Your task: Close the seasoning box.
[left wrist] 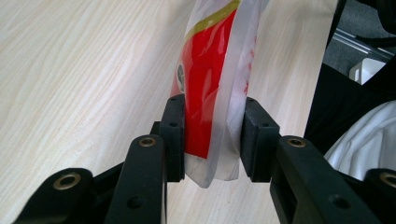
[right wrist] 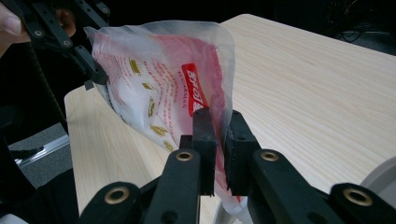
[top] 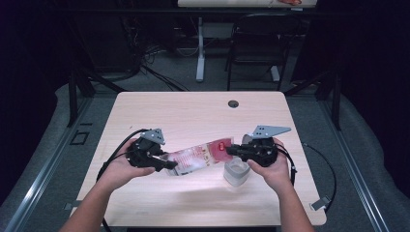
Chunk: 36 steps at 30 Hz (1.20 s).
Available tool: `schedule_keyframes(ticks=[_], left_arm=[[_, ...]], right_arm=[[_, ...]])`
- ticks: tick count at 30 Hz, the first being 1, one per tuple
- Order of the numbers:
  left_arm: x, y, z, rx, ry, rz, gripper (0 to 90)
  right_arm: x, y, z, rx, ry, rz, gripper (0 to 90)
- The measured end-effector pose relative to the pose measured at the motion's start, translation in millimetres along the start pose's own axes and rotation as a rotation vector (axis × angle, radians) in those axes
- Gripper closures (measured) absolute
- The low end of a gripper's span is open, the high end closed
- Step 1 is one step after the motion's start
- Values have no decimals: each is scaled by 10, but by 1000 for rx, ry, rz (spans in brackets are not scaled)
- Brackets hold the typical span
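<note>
both forearms come in from below, and we hold a printed plastic bag (top: 200,157) up between two hand-held grippers over the table (top: 193,113).

our left hand-held gripper (top: 169,166) is clamped on one end of the red-and-white bag, its pads (left wrist: 173,135) pressing the film from both sides. our right hand-held gripper (top: 228,150) pinches the other end tight. the bag hangs stretched between them, off the wood. a clear plastic cup (top: 236,173) stands on the table just below our right hand (top: 270,169).
</note>
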State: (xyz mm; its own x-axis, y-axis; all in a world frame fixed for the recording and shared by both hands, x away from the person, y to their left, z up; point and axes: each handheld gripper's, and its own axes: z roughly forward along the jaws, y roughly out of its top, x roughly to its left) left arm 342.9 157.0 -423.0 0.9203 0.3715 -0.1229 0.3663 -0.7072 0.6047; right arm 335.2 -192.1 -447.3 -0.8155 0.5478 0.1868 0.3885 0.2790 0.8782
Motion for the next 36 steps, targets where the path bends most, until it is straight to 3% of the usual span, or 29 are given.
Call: schedule_keyframes(ticks=[10,36], left_arm=[[-17,101,-50,28,17,7,664],[-12,263,-131,24,14,10,669]], right_arm=[[-17,-16,-21,-2,-6,7,850],[-52,-52,-52,7,-23,10,860]])
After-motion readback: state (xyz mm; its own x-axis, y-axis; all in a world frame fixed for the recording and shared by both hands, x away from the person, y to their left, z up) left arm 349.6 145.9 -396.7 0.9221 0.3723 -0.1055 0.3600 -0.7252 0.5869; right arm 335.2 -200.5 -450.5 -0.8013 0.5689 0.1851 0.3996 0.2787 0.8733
